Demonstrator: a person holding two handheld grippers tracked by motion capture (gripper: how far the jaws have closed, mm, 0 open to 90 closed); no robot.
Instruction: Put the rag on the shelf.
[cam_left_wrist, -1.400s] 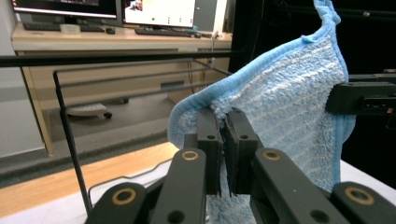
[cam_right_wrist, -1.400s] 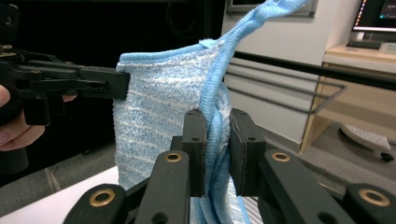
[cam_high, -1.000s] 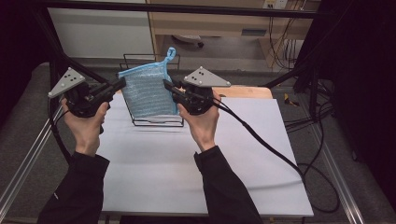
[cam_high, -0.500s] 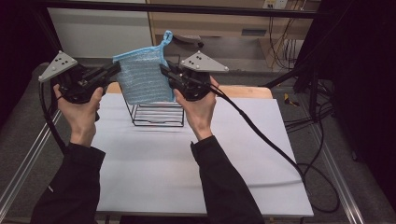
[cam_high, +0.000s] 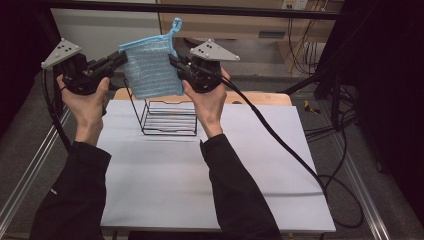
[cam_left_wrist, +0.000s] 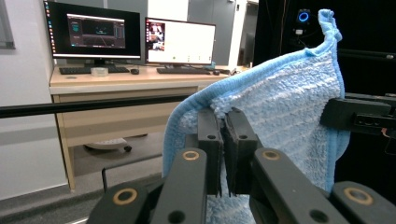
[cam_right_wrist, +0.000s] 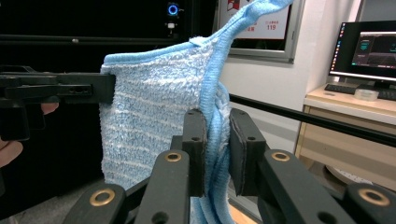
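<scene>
Left gripper (cam_high: 119, 59): your jaws pinch the blue cloth's (cam_high: 151, 70) left edge.
Right gripper (cam_high: 172, 62): your jaws pinch its right edge.
Cloth: you hold it stretched above the wire rack (cam_high: 167, 119).

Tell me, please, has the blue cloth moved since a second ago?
Yes. The blue cloth, clamped by both grippers, has risen: its lower edge now hangs above the wire rack, farther up than before.

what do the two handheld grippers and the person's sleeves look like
Both the left gripper and the right gripper are matte black, each topped by a grey three-cornered plate with small dark dots. Their linkage arms carry brass-coloured pivot rings, and the flat black pads have small screw holes. A thick black cable trails from each. The person wears long dark sleeves.
</scene>
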